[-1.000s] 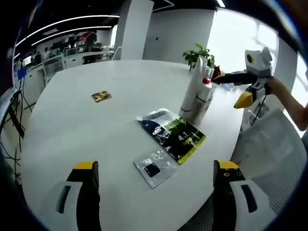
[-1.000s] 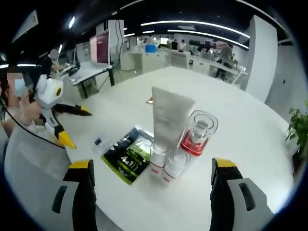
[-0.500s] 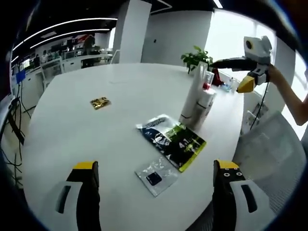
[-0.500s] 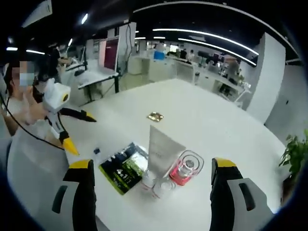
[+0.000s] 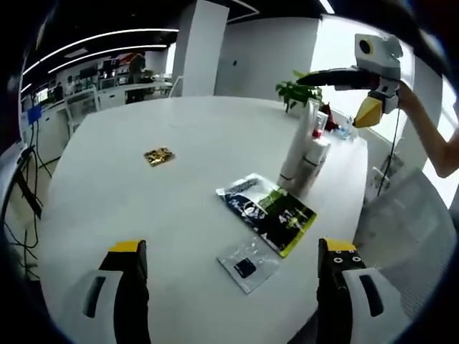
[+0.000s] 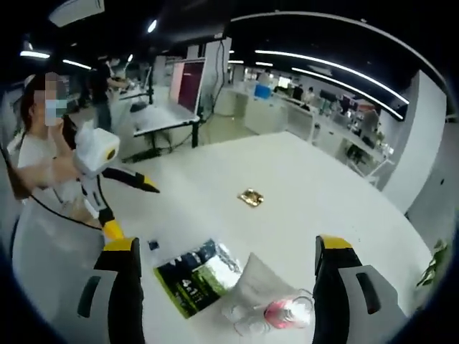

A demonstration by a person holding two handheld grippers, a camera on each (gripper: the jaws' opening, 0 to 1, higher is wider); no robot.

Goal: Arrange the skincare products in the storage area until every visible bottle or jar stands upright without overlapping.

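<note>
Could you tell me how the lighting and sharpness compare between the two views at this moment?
Left gripper view: sharp, but a bright window blows out the area behind the right gripper and the white tube. Right gripper view: evenly lit by ceiling strips, yet motion-blurred, so the white tube and the clear-capped red bottle smear; fisheye bends the table edge in both.

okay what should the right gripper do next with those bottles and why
Probably lower the right gripper, jaws open and empty, toward the bottle cluster. It sits high above the cluster, where the white tube and red-capped bottle crowd together, and the sachets lie flat.
</note>
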